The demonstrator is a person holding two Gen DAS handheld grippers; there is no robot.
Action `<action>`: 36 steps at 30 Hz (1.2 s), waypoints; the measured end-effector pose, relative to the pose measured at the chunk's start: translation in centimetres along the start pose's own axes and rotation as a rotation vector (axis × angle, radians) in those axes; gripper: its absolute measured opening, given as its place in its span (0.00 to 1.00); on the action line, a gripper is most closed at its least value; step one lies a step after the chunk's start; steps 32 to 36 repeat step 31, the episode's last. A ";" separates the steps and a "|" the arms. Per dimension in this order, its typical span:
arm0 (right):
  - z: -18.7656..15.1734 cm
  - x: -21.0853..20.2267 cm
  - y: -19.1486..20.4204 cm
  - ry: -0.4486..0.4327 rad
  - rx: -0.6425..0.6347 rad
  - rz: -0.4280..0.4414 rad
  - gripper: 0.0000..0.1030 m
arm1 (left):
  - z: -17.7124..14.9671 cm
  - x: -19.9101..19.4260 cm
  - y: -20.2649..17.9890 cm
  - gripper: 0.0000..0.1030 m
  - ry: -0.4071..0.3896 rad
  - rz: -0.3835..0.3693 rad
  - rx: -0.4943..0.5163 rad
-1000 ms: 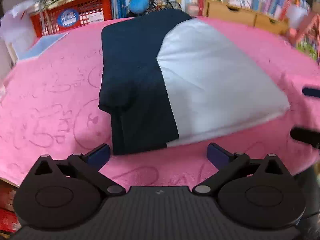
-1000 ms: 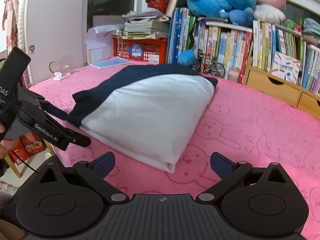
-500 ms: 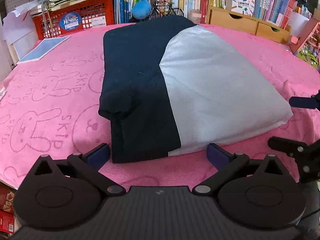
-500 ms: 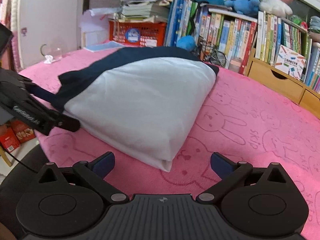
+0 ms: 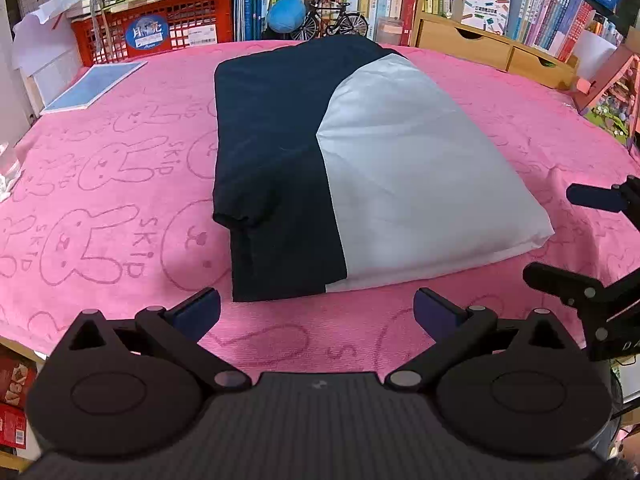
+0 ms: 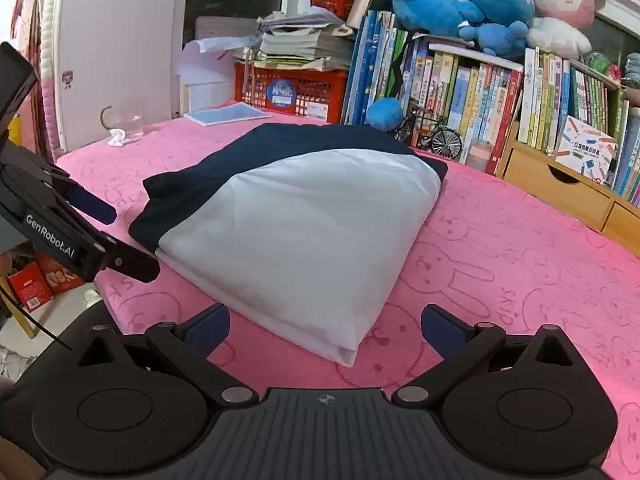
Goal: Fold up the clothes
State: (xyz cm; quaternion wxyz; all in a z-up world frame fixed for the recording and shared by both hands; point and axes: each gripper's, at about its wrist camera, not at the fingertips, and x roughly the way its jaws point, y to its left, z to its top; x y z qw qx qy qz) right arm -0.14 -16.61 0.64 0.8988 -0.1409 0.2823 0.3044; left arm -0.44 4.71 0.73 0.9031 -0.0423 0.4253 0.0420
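Left wrist view: left gripper with fingers spread wide, nothing between them, hovering low over the near edge of the desk, which is covered in a pink rabbit-print cloth. Folded garment lies directly ahead of the gripper, just past the fingertips — navy half ahead-left, white half ahead-right, a navy sleeve fold bulging out on the left edge. Right gripper enters from the right, beside the garment's white corner, fingers apart, not touching the cloth as far as can be seen.

Right wrist view: right gripper also spread wide and empty. Folded garment sits straight ahead, its near white corner pointing in between the fingertips, close to them but apart. Left gripper shows at the left, level with the garment's navy corner, near it; contact cannot be told.

Beyond the garment, far from both grippers: red crate with stacked papers, row of books, small model bicycle, blue ball. Ahead-left — a glass cup with a crumpled tissue, and a blue booklet flat on the cloth. Plush toys on top of the books.
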 end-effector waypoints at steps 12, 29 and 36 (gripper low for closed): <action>-0.1 0.2 0.2 0.012 0.009 0.000 1.00 | -0.1 0.1 -0.6 1.00 -0.011 0.014 0.020; -0.3 0.7 0.3 0.025 0.017 0.002 1.00 | -0.1 -0.2 -0.9 1.00 -0.056 -0.005 0.034; -0.3 0.7 0.3 0.026 0.016 0.003 1.00 | -0.1 0.0 -0.8 1.00 -0.044 -0.007 0.024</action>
